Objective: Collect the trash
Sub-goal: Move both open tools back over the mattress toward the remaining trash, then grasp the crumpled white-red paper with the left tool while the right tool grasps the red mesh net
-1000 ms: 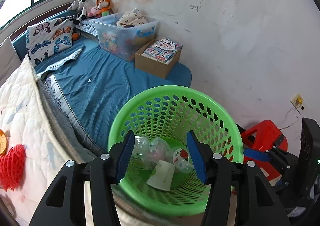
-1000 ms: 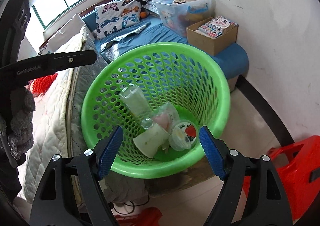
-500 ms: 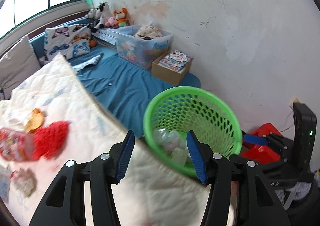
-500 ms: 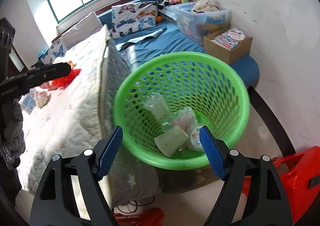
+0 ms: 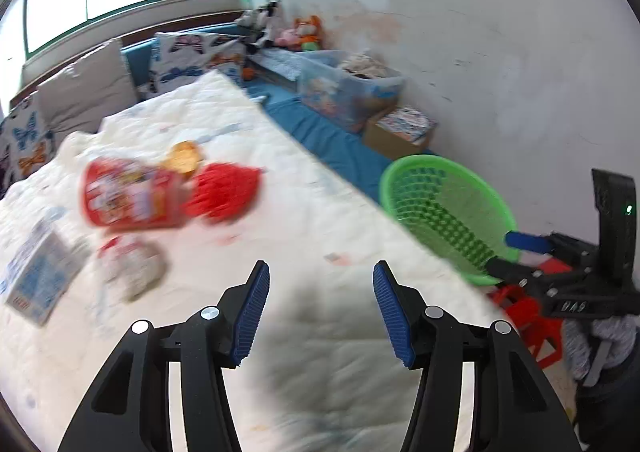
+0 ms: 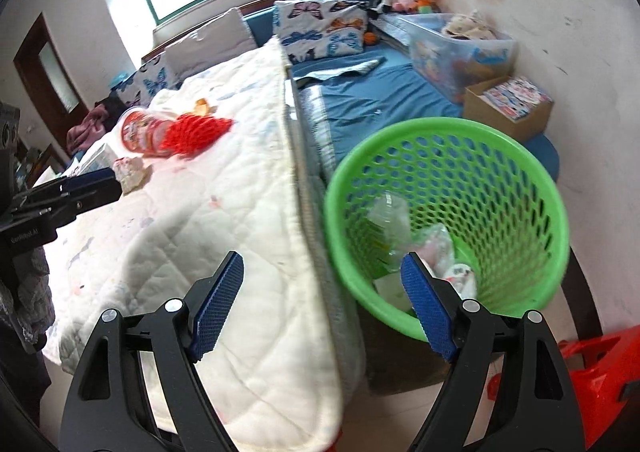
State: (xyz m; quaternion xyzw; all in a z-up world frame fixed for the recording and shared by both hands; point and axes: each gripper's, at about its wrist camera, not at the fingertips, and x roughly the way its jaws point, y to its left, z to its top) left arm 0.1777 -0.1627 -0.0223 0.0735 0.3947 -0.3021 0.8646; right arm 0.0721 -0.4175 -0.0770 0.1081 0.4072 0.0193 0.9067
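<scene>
A white quilted bedspread (image 6: 224, 220) is covering the bed and carrying the loose trash near its middle. Beside the bed's edge a green perforated basket (image 6: 516, 188) is sitting on the floor, holding a clear plastic bottle (image 6: 390, 216), a crumpled wrapper (image 6: 438, 242) and a small lidded cup (image 6: 464, 276). On the bedspread a red snack canister (image 5: 128, 198) is lying on its side, touching a red mesh net (image 5: 224, 192); a crumpled wad (image 5: 134, 272) is lying just below them. The left gripper (image 5: 320, 310) is hanging over bare quilt, spread wide and carrying nothing. The right gripper (image 6: 322, 300) is gaping too, straddling the bed edge and basket rim.
</scene>
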